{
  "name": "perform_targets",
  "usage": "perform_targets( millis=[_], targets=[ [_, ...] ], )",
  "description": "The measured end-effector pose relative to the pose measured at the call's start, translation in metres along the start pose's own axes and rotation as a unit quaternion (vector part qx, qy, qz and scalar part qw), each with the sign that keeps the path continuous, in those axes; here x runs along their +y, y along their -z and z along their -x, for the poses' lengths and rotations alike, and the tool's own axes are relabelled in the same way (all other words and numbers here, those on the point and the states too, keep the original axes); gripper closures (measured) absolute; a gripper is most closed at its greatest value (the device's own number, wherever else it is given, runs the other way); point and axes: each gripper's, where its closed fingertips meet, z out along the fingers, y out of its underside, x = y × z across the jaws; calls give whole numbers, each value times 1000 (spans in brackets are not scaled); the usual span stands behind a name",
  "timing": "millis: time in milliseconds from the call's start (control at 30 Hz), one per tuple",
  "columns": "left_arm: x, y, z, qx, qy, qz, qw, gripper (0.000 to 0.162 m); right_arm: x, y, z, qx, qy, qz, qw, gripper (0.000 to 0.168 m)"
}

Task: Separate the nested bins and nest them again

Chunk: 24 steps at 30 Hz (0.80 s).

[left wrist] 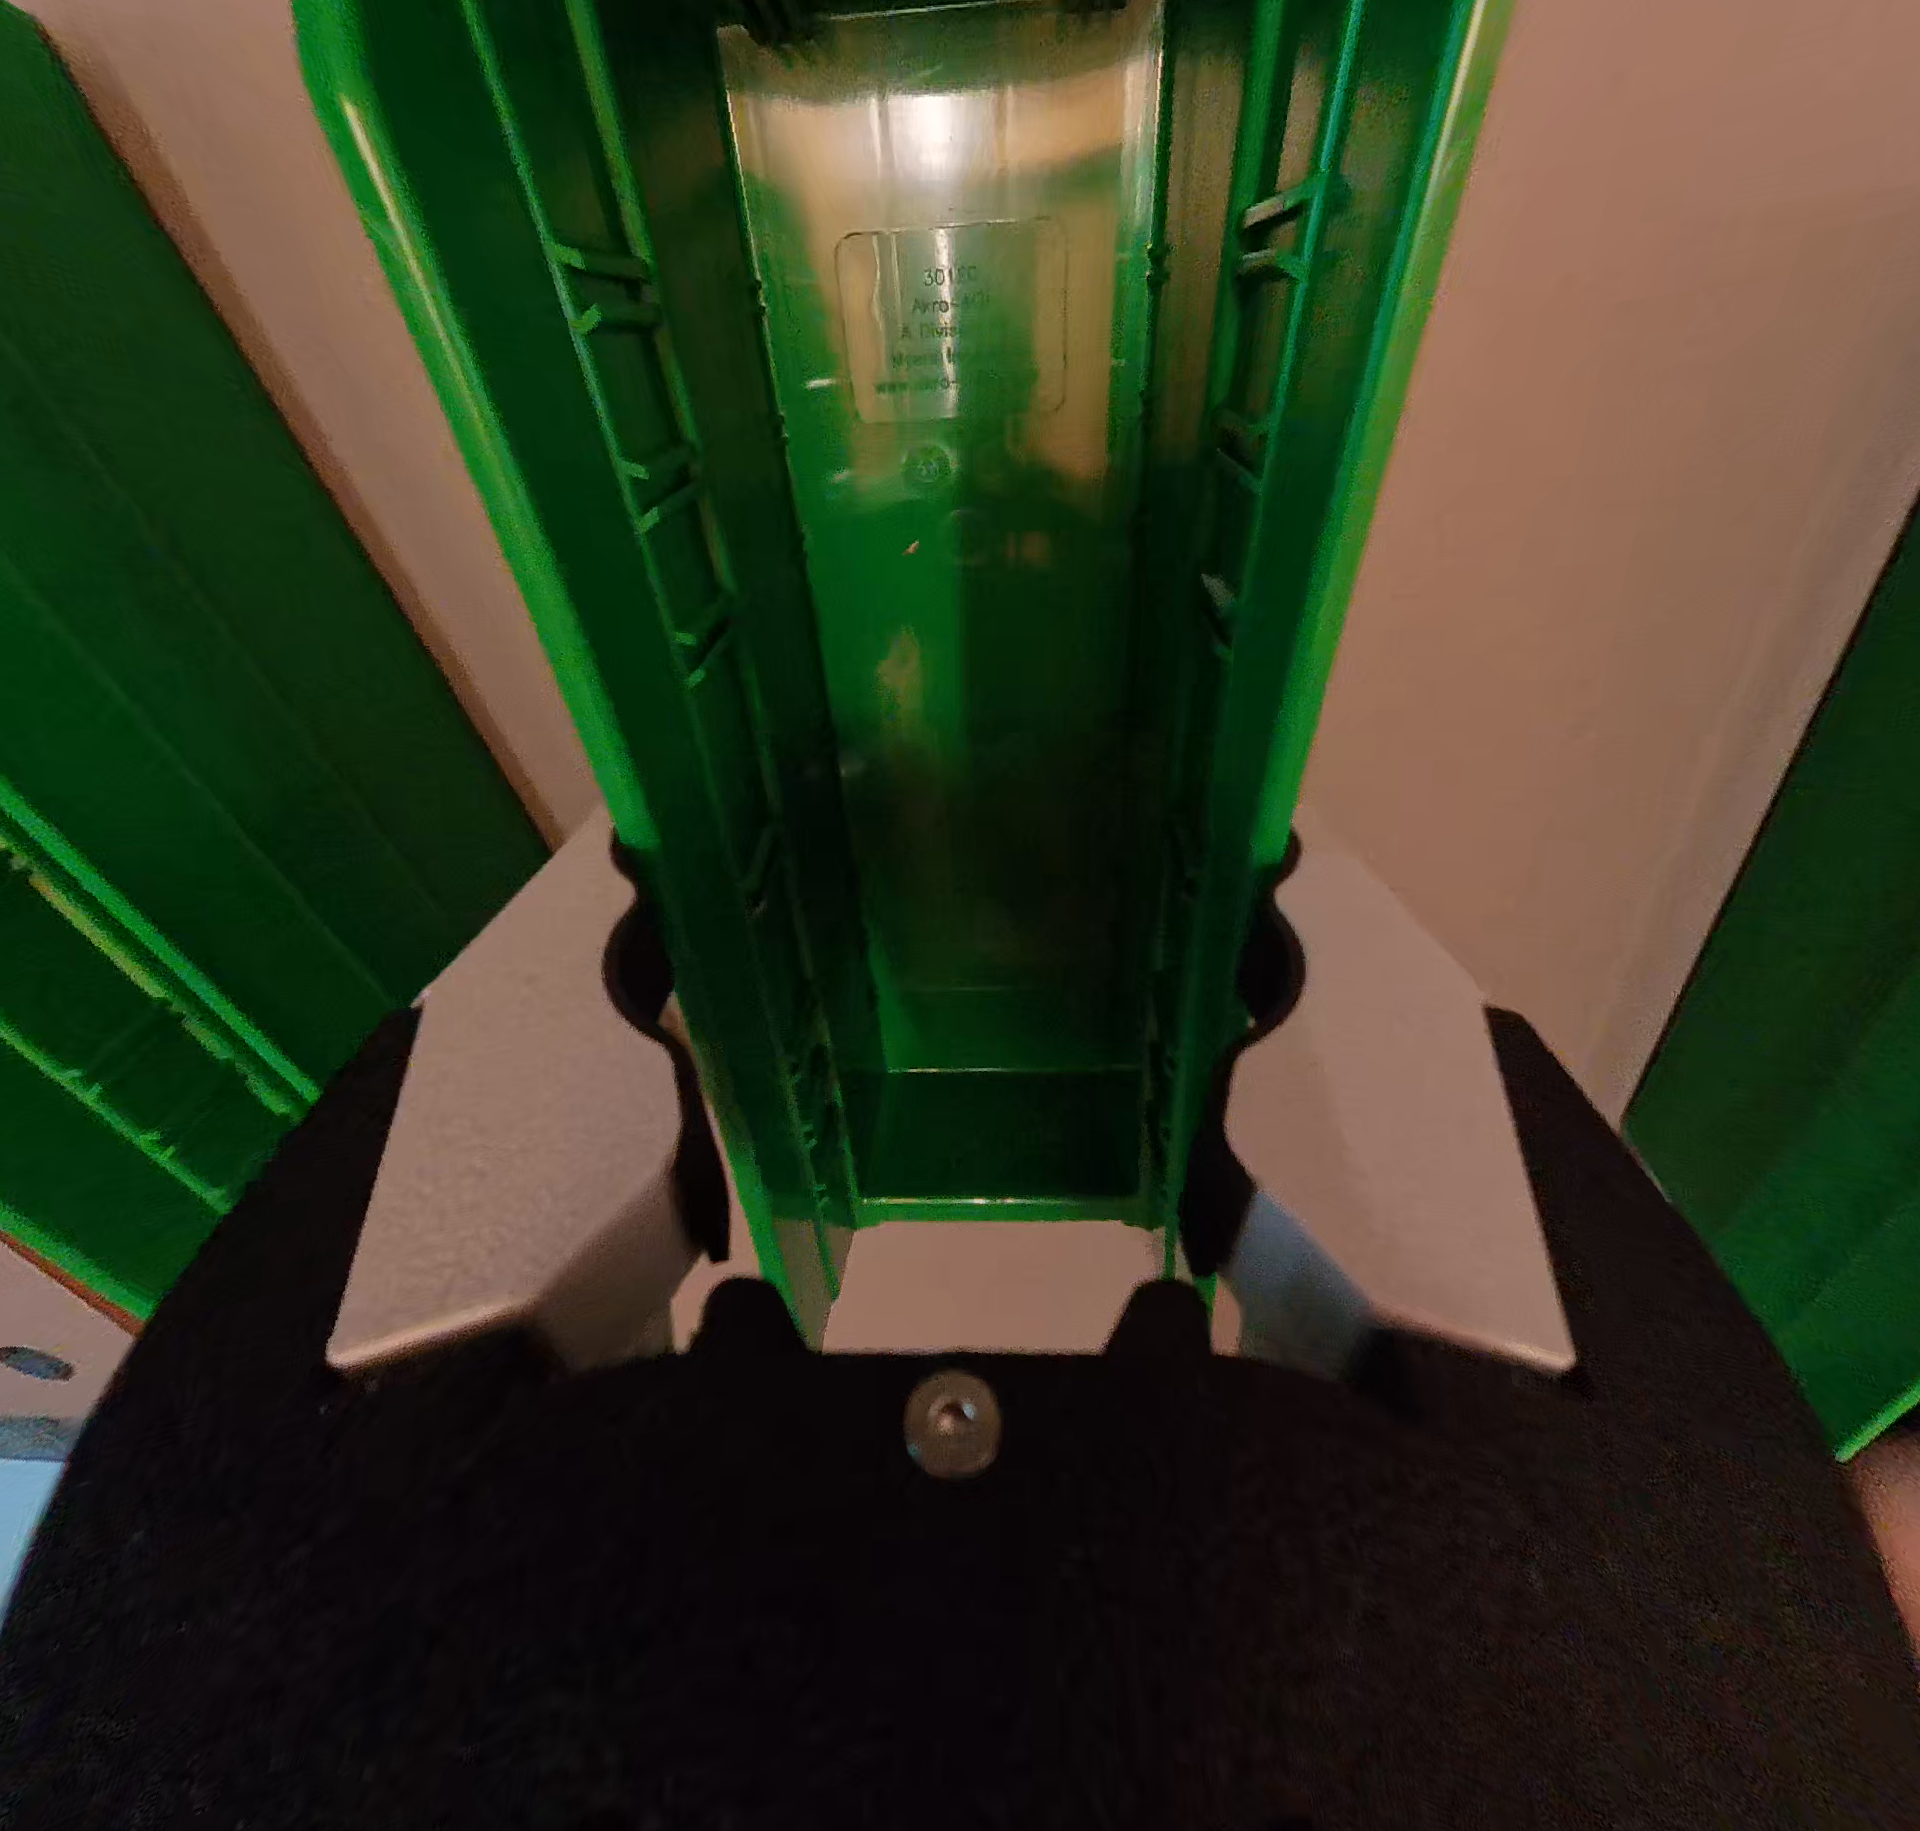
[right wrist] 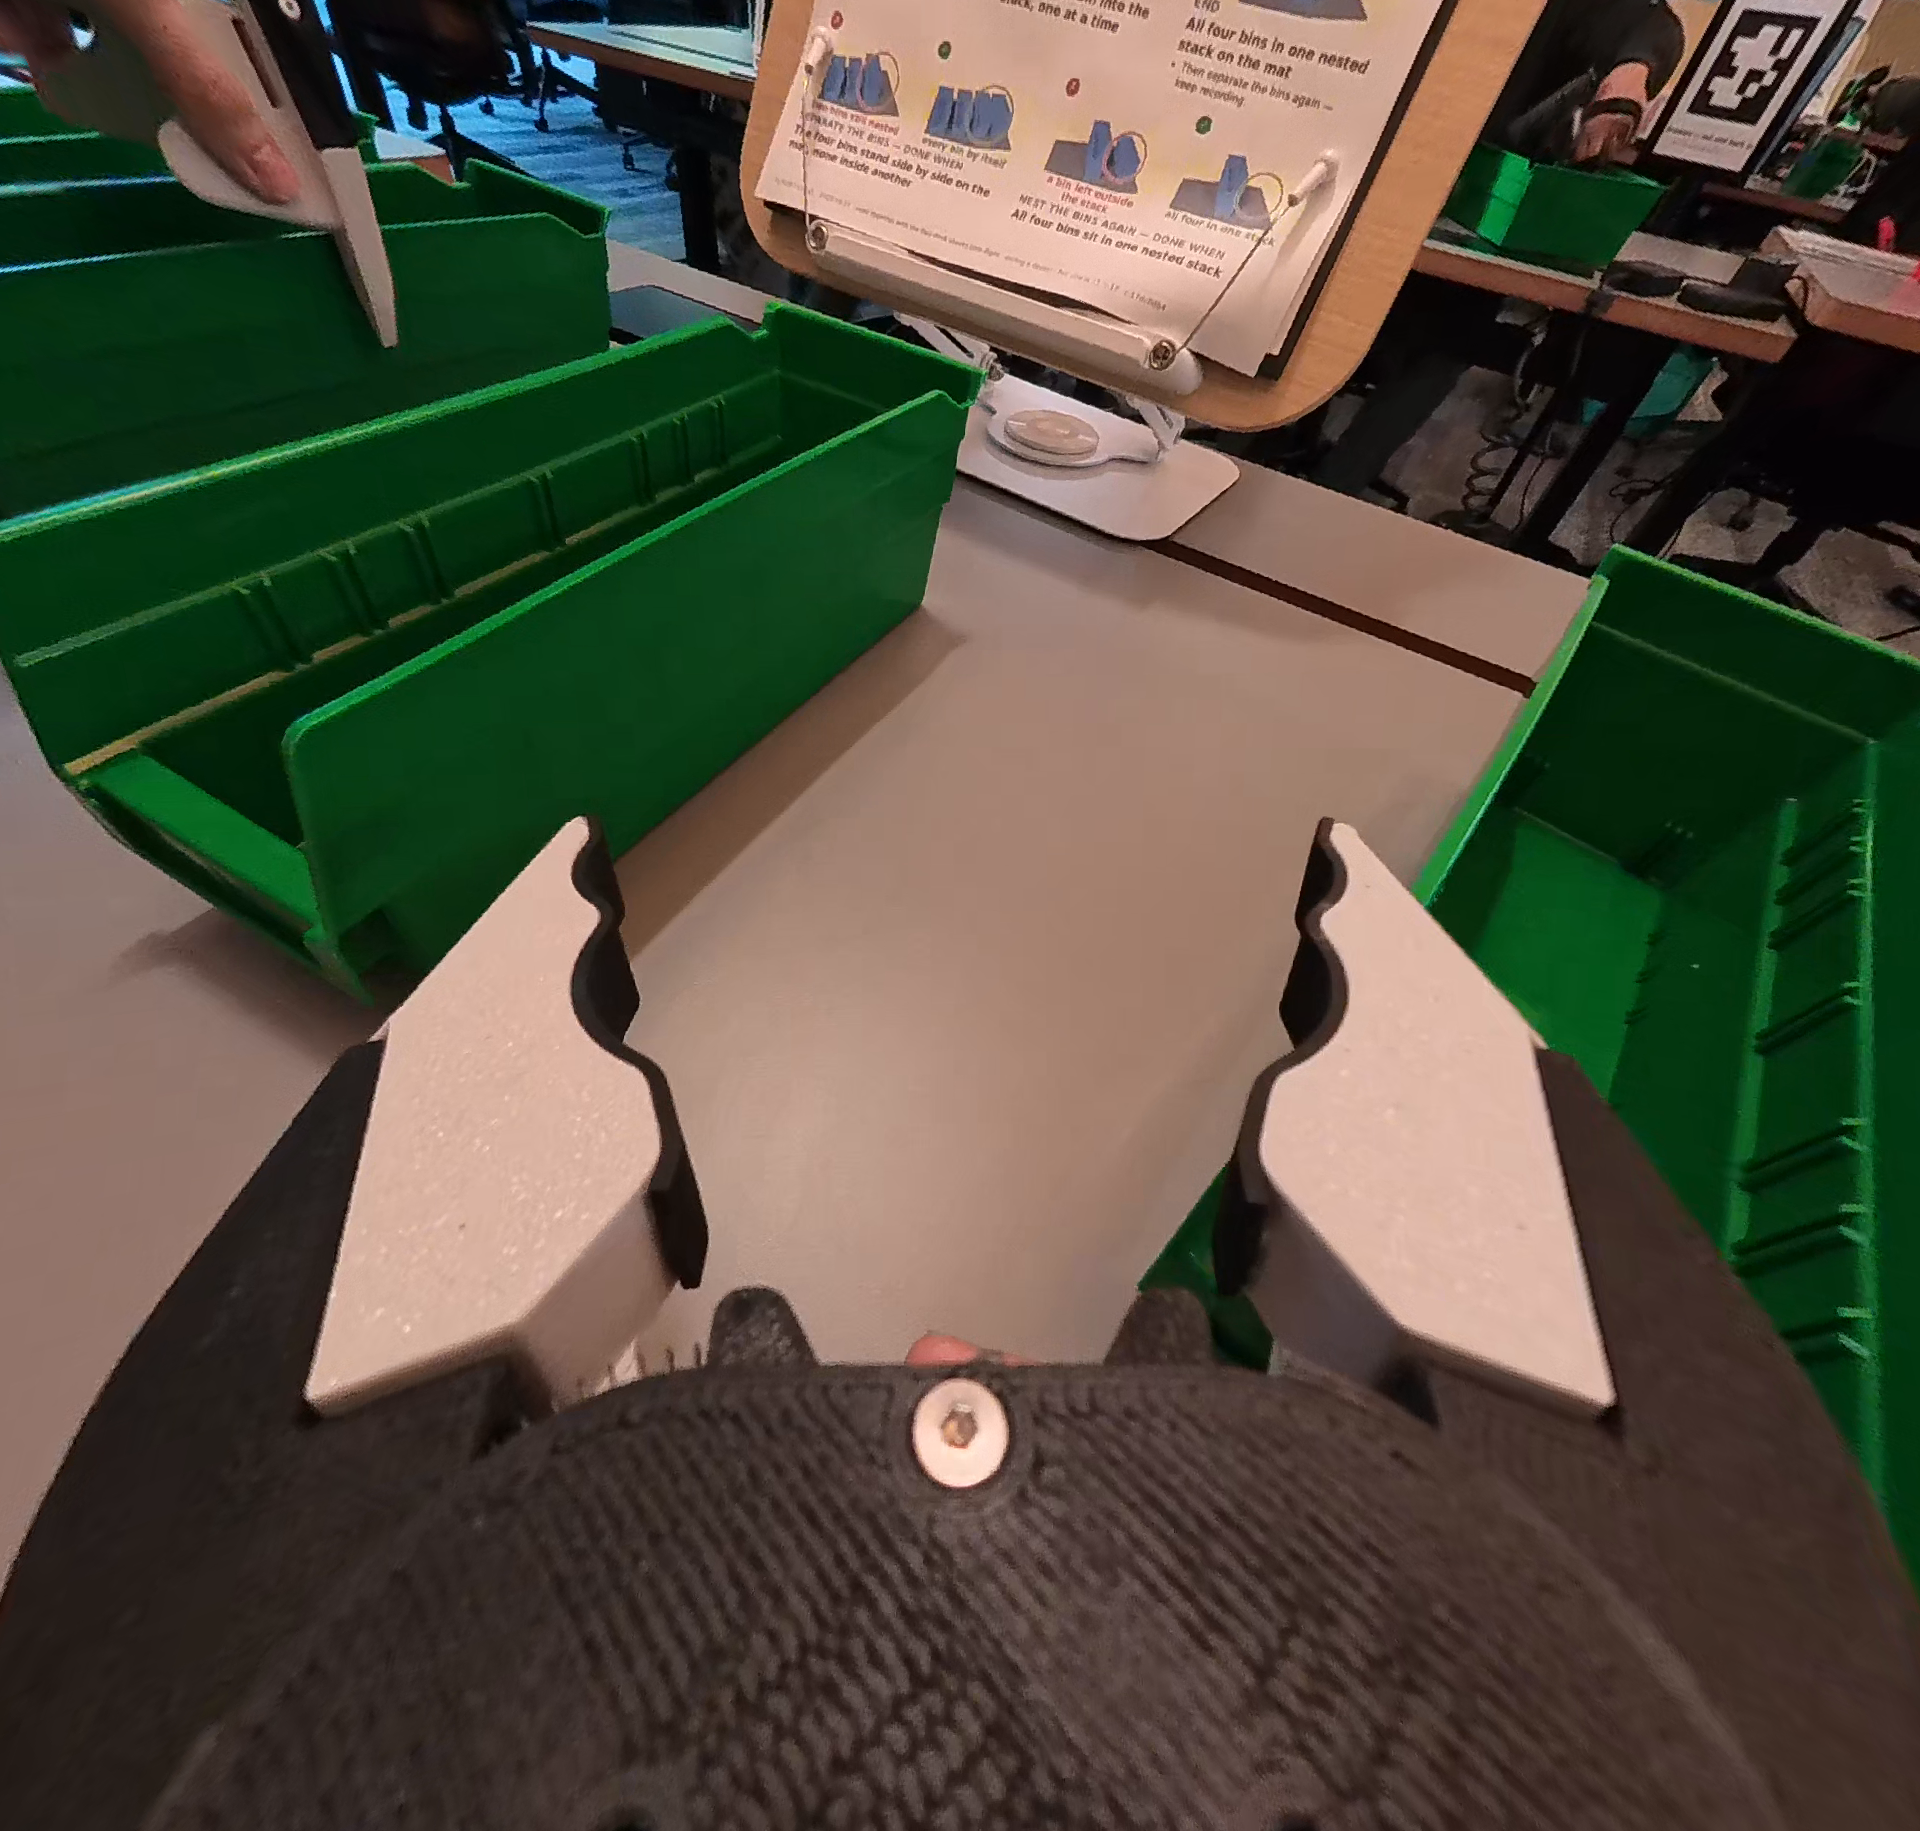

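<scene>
— Honestly, the left gripper (left wrist: 956, 1033) pinches a narrow green bin (left wrist: 935, 534) by its walls; it could slip.
— Right gripper (right wrist: 956, 1043) gapes wide over bare tabletop (right wrist: 1039, 742) between two bins, so no backup.

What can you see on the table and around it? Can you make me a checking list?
Surface: grey table, bare between the bins.
Job's things: held bin sits between the left fingers; middle bin and right bin stand apart, looking empty; far-left bins lie below the left gripper.
Clutter: sheet stand at the table's back.
Grippers: left gripper shut around the held bin; right gripper open above bare table.
Cables: coiled cable under a far desk; none seen on the table.
Surroundings: far desks, a person at one.
</scene>
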Motion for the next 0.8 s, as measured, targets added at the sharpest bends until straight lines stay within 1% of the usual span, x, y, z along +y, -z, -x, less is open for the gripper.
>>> perform_targets(
  millis=[133,233,333,533,800],
  targets=[
    [5,3,0,-11,5,13,1000,62,-1,1,0,3,6,1,1000,41],
    [7,9,-1,-18,17,14,1000,65,-4,2,1,5,10,-1,1000,42],
    [7,23,-7,-7,45,9,999,68,-6,2,1,9,11,-5,1000,42],
    [12,76,-33,20,86,11,996,69,-7,3,2,9,8,-4,1000,42],
    [24,149,-93,23,66,8,997,70,-6,2,2,8,5,1,1000,43]
  ],
)
